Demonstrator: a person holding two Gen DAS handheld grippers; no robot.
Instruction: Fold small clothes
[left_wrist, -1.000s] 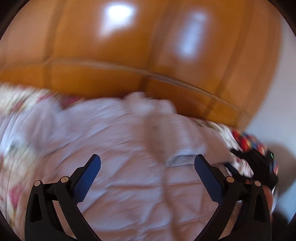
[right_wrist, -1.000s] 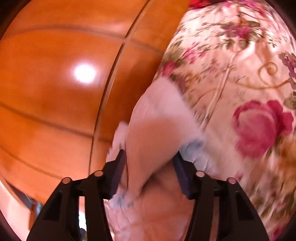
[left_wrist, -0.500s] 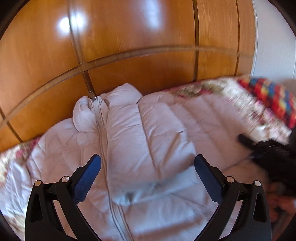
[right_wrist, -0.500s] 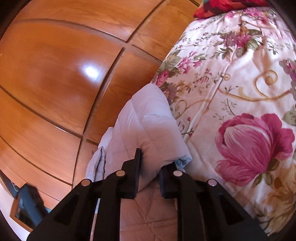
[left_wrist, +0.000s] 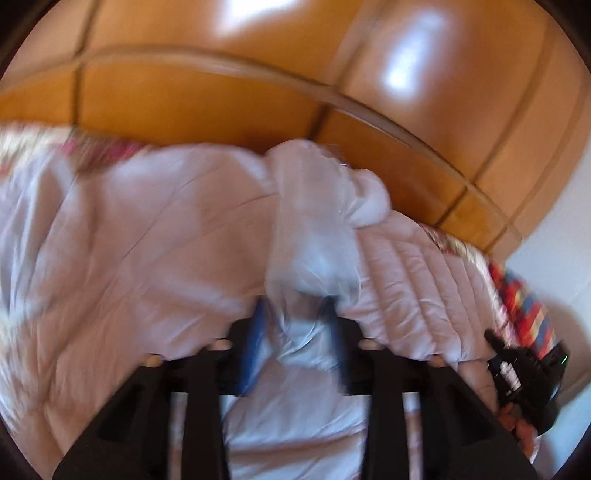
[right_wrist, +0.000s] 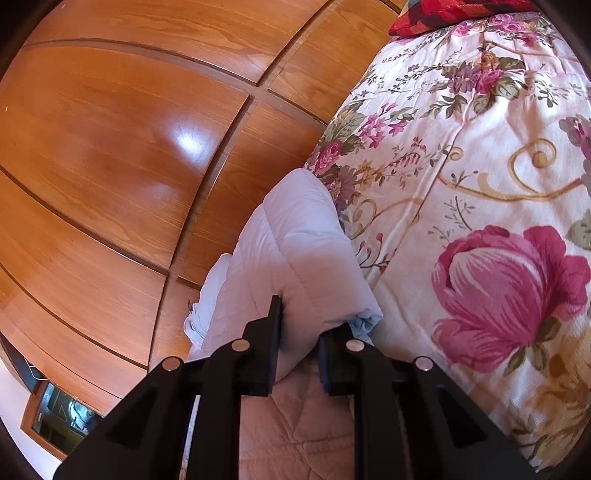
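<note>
Your right gripper (right_wrist: 297, 345) is clamped on a quilted fold of the white padded jacket (right_wrist: 295, 251), pads pressing the fabric from both sides. The jacket lies on the floral bedspread (right_wrist: 480, 184), its far edge against the wooden wall panel (right_wrist: 110, 147). Your left gripper (left_wrist: 295, 332) has just been closing, with a bunched cuff or sleeve end between its blue pads (left_wrist: 255, 339); the frame is blurred, so contact appears likely but you cannot confirm it. The other gripper body (black, at the right edge) sits near a multicoloured cushion (left_wrist: 524, 306).
</note>
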